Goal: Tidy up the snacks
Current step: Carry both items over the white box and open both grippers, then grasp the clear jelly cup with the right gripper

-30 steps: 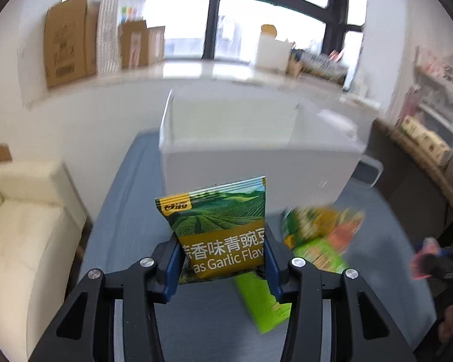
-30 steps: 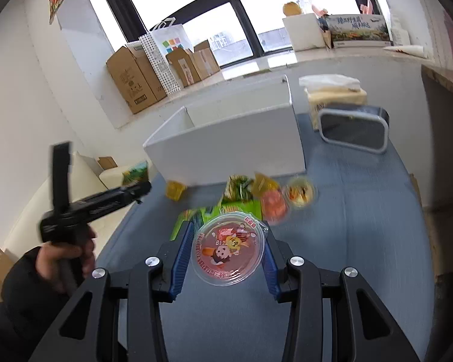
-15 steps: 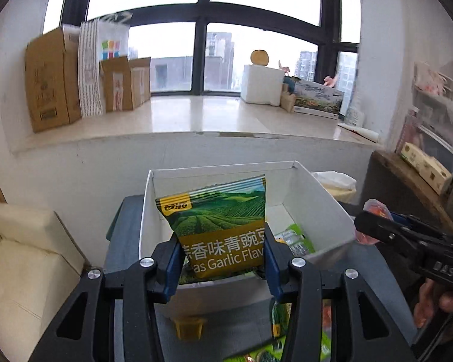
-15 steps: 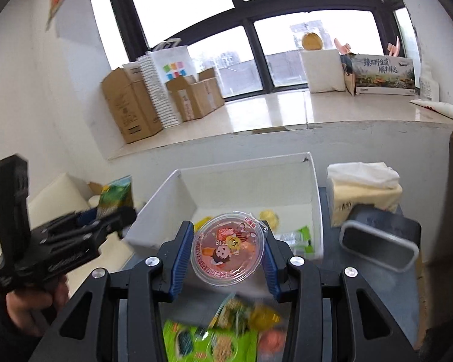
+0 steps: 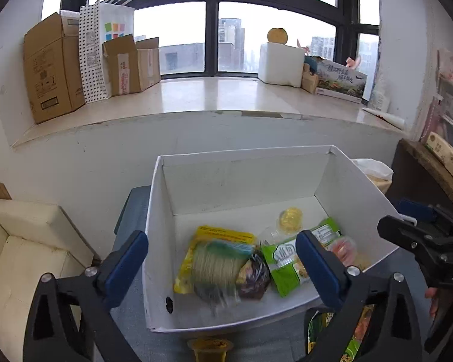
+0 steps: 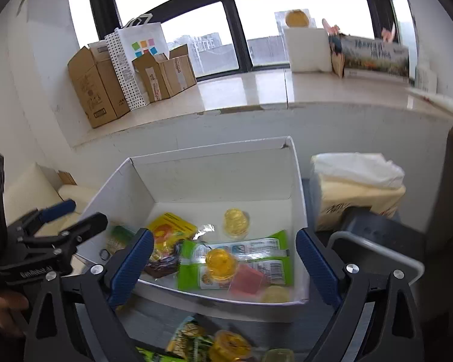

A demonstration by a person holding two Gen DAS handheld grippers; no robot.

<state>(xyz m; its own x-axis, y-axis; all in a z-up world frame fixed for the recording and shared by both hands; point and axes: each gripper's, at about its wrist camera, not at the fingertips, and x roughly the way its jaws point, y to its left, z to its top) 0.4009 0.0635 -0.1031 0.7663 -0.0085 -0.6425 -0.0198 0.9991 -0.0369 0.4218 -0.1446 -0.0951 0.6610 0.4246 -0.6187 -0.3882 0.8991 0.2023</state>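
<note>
A white open box [image 5: 163, 211] stands on the blue-grey table under both grippers. My left gripper [image 5: 222, 267] hangs over its near left part. Its jaws are opening and stand wide, gripping nothing. Below them the green pea bag [image 5: 214, 268] is a blur inside the box, on a yellow packet. My right gripper [image 6: 223, 262] is over the box's [image 6: 297, 187] near right part, jaws opening too. The pink jelly cup [image 6: 247, 280] lies blurred beneath it, beside green packets [image 6: 256, 247] and yellow jelly cups [image 6: 237, 221].
More snacks [image 6: 211, 344] lie on the table in front of the box. A tissue pack [image 6: 356, 187] and a dark container with a grey rim [image 6: 377, 241] sit to the right. A cream sofa [image 5: 24, 241] is at the left, with cardboard boxes [image 5: 51, 66] on the windowsill behind.
Both grippers moved forward over the box and opened. The pea bag left the left gripper and the pink jelly cup left the right one; both are now in the box.
</note>
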